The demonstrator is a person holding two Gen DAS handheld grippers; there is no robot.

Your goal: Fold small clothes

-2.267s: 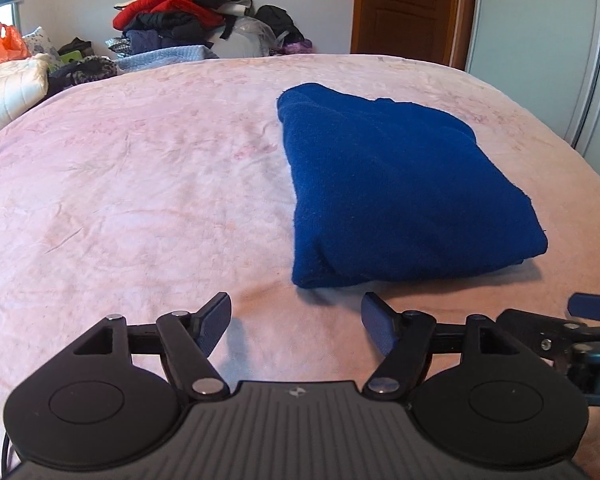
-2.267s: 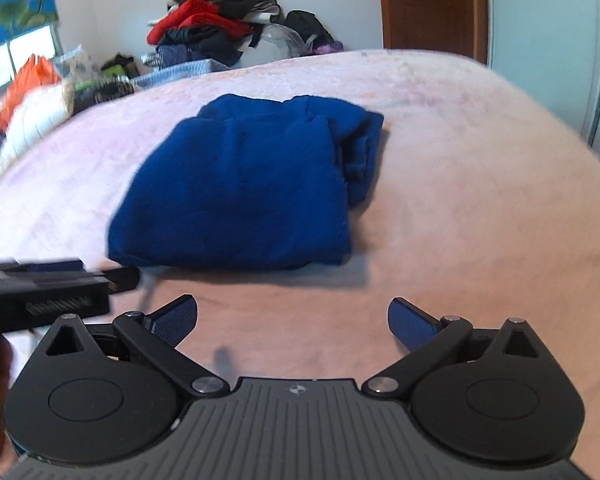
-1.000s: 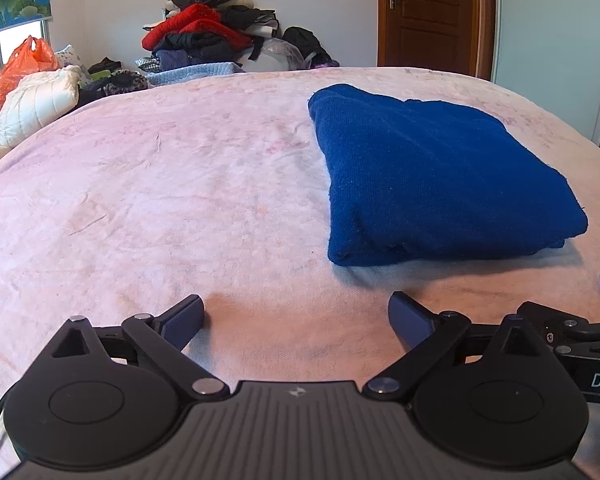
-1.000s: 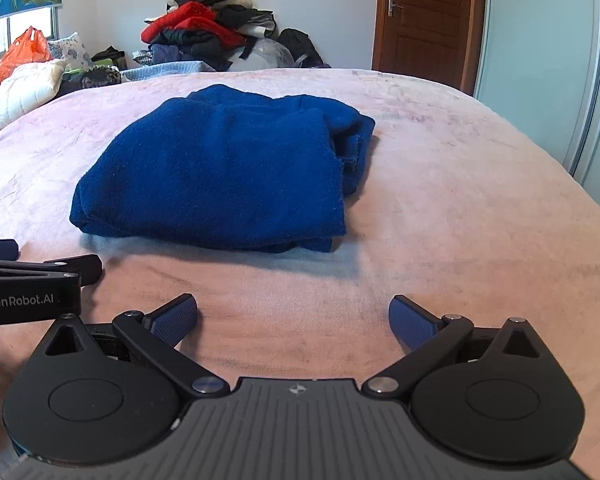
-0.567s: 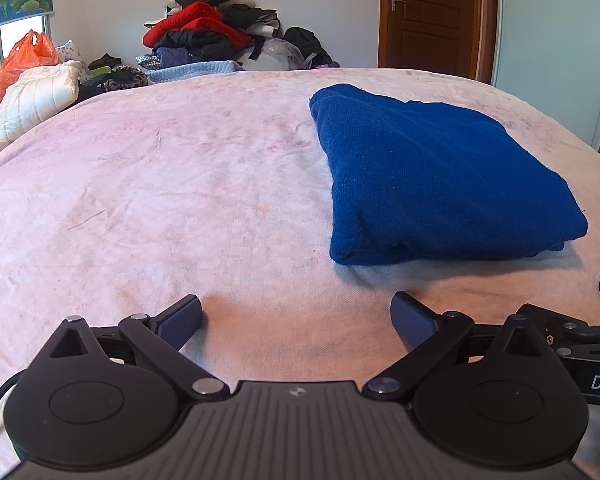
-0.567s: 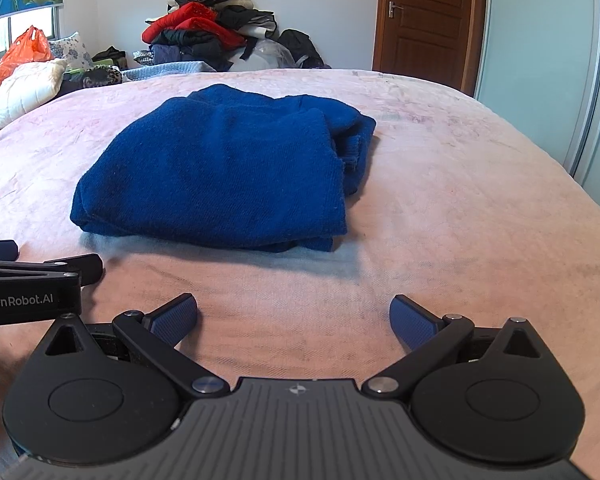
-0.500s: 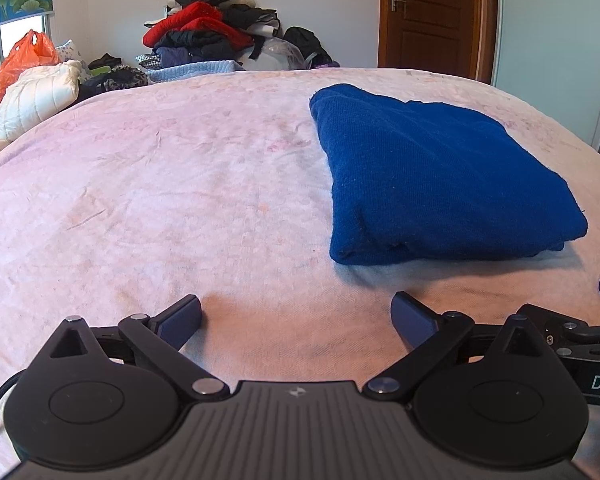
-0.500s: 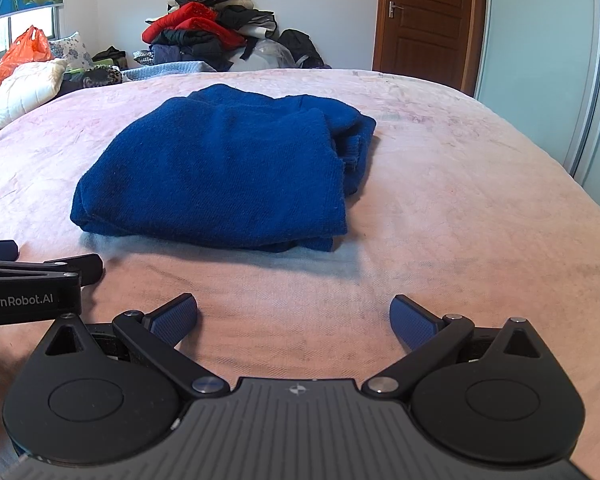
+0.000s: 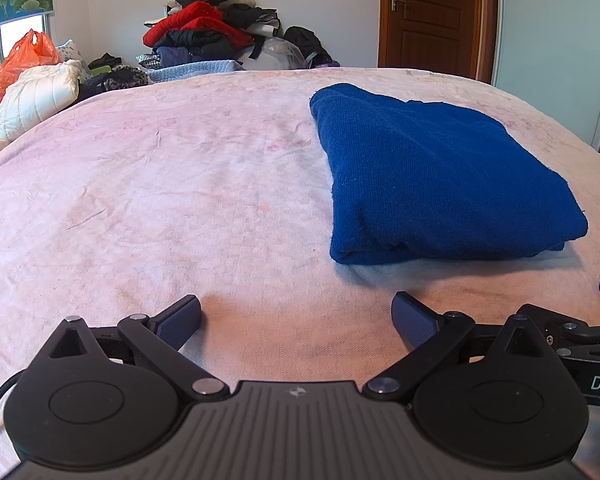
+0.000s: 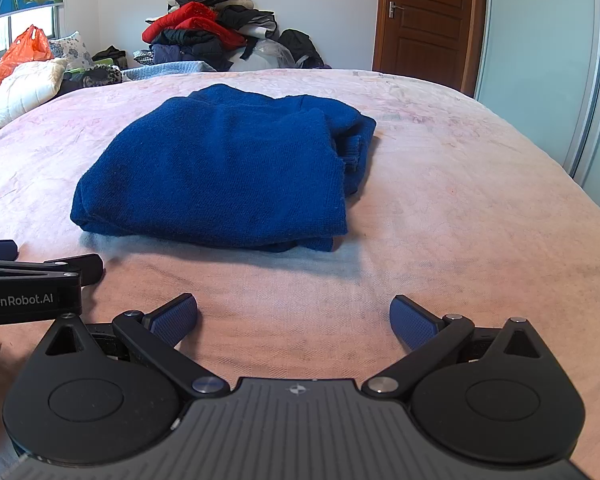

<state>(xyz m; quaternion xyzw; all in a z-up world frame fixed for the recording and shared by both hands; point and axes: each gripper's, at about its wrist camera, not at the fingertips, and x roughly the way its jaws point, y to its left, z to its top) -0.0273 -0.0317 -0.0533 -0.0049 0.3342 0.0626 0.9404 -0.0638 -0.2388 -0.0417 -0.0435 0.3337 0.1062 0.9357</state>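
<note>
Sweater-folding looks finished to me, judging by how little is happening at my tongs. Both pairs have settled: compared with a couple of seconds back, when the views were swinging and my left tongs were only partly spread, the last half second shows almost no shift at all. My left tongs [image 9: 296, 316] now stand wide apart with nothing between the pads, hovering low over the pink bed cover [image 9: 160, 200]. My right tongs [image 10: 294, 318] are spread just as wide and equally empty. They sit close side by side; each one shows at the edge of the other's view.

That stillness, with both pairs backed off and free, tells me the last fold has been let go and I am simply holding clear.

Out ahead lies the blue sweater [image 10: 220, 172], a compact, layered rectangle flat on the bed. It is near but apart from both pairs: ahead and to the right of my left tongs, ahead and slightly left of my right. One thicker bundle, perhaps a sleeve or cuff, bulges at its right edge.

Beyond the bed, a heap of clothes [image 9: 208, 36] waits against the wall.
</note>
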